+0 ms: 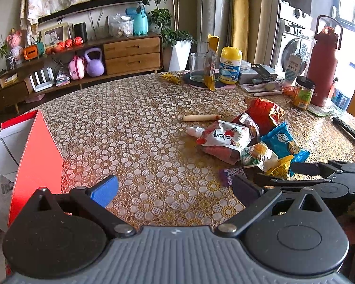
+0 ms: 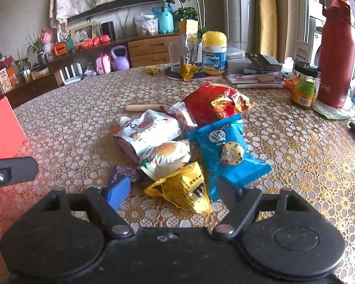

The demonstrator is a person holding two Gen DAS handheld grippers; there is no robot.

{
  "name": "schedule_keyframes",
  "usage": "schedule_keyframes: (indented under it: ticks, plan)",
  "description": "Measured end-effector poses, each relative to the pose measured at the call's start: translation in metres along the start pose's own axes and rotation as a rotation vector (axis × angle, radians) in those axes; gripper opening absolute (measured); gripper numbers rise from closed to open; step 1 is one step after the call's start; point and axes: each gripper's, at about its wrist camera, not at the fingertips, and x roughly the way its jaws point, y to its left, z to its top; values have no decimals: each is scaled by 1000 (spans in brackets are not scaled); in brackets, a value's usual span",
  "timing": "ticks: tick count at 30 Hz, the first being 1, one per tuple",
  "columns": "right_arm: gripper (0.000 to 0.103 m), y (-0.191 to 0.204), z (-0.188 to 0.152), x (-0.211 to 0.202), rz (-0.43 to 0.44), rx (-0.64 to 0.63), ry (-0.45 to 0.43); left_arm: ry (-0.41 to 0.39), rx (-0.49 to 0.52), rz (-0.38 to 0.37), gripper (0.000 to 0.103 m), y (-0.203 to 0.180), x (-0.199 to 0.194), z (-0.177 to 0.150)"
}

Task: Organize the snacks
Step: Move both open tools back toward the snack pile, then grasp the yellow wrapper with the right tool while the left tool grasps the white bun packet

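Jaws stand apart and hold nothing on both the left gripper (image 1: 175,190) and the right gripper (image 2: 172,190), each low over a round worktop (image 1: 135,127) with a flowered cover. A red paper bag (image 1: 35,161) stands at the worktop's left edge. Snacks lie heaped just ahead of the right gripper: a red crinkled bag (image 2: 215,104) farthest back, a blue packet (image 2: 227,151) with its long axis running away from the camera, a white spouted pouch (image 2: 149,130) pointing up-left, and a yellow packet (image 2: 184,189) nearest. A pale sausage stick (image 2: 145,107) lies crosswise behind the heap.
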Motion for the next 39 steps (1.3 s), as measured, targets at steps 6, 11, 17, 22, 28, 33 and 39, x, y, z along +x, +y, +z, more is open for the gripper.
schedule_keyframes:
  ticks: [6,11,17,22,28,33,39]
  plan:
    - [57,0,-3,9,-1,-4,14,4,-3,-5,103,1,5,1]
    - [47,-4,-5,5,9,7,-3,6,11,-20,103,-6,12,3]
    - [44,-14,-11,-10,23,50,-23,-1,42,-67,103,-27,24,4]
    - [43,-28,-21,-32,29,94,-55,-10,68,-119,103,-51,38,8]
    - [43,-48,-29,-55,26,150,-76,-5,109,-178,103,-84,57,11]
    - [43,-59,-33,-62,22,175,-84,9,142,-222,103,-104,71,9]
    - [43,-65,-38,-64,16,176,-90,10,147,-224,103,-113,85,10]
